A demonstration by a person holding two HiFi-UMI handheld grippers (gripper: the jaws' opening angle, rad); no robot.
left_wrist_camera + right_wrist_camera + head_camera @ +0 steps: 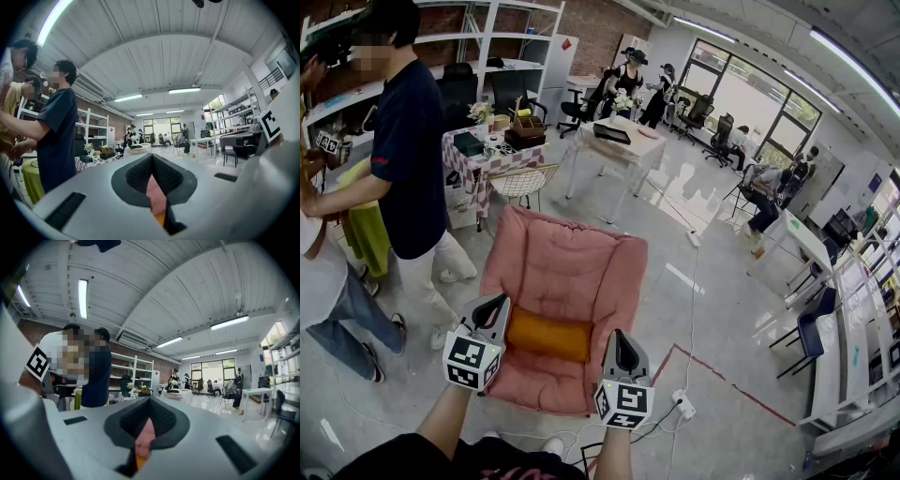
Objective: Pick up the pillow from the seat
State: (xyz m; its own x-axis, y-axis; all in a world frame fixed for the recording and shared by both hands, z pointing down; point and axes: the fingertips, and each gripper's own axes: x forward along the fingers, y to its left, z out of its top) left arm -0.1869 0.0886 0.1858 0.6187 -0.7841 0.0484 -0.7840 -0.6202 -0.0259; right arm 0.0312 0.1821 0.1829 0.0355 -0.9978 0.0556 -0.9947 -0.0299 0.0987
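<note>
Orange pillow (549, 335), apparently crosswise on seat (572, 258)

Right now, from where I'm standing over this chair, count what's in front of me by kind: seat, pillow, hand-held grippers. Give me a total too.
pink seat: 1
orange pillow, lying on that seat: 1
hand-held gripper: 2, the left hand-held gripper and the right hand-held gripper, both shut and empty
Total: 4
</note>
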